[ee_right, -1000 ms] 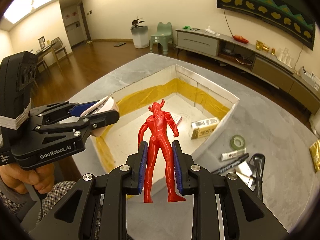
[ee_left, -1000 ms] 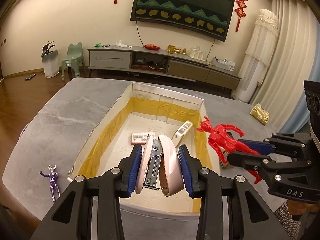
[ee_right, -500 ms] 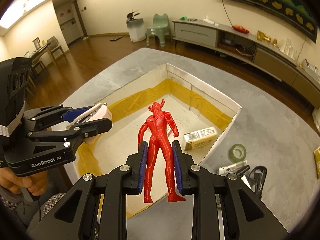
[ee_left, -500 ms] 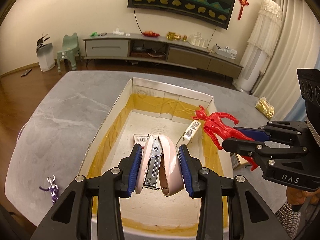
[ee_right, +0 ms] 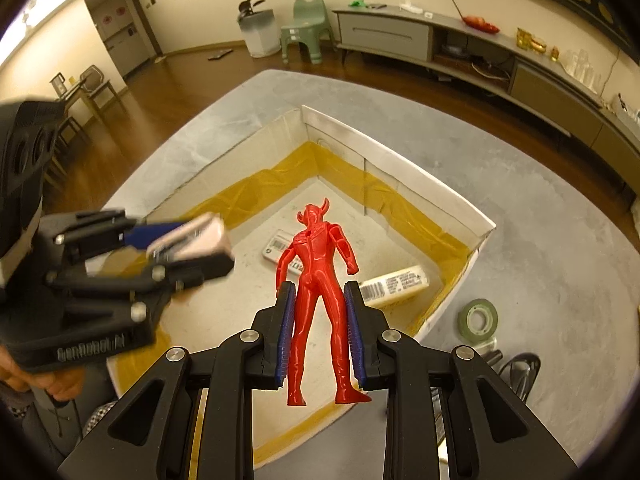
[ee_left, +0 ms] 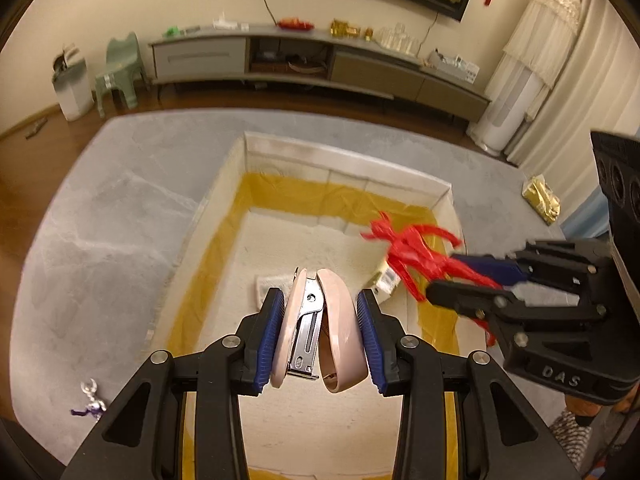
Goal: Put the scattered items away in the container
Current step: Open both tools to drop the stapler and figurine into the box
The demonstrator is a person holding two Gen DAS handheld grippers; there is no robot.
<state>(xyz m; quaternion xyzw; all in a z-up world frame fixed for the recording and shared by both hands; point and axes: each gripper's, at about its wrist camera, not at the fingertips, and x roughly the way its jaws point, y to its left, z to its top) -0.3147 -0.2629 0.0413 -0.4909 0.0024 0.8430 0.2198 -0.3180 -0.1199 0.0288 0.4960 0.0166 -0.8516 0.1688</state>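
Two grippers hang over the open box [ee_left: 348, 160], each pinching something. The left gripper [ee_left: 320, 336] clamps a pink stapler [ee_left: 320, 332] between its blue pads, nose pointing away over the box floor; in the right wrist view that gripper [ee_right: 180, 248] is smeared by motion, so the stapler [ee_right: 192, 236] is only a pale blur. The right gripper [ee_right: 320, 328] squeezes a red figure [ee_right: 318, 280] by its legs, head forward, feet hanging past the pads toward the camera. From the left wrist view this gripper [ee_left: 472, 284] and its figure [ee_left: 412, 248] are blurred too, held above the box's right side.

Inside the box, yellow tape lines the lower walls. A flat barcoded packet [ee_right: 280, 248] lies on the floor, half hidden behind the figure, and a small white carton [ee_right: 394, 284] rests near the right wall.

Outside on the grey table [ee_left: 100, 240] stand a small purple figure [ee_left: 90, 400], a green tape roll [ee_right: 478, 320] and a gold packet [ee_left: 540, 198]. Dark things below the roll are too cut off to name.
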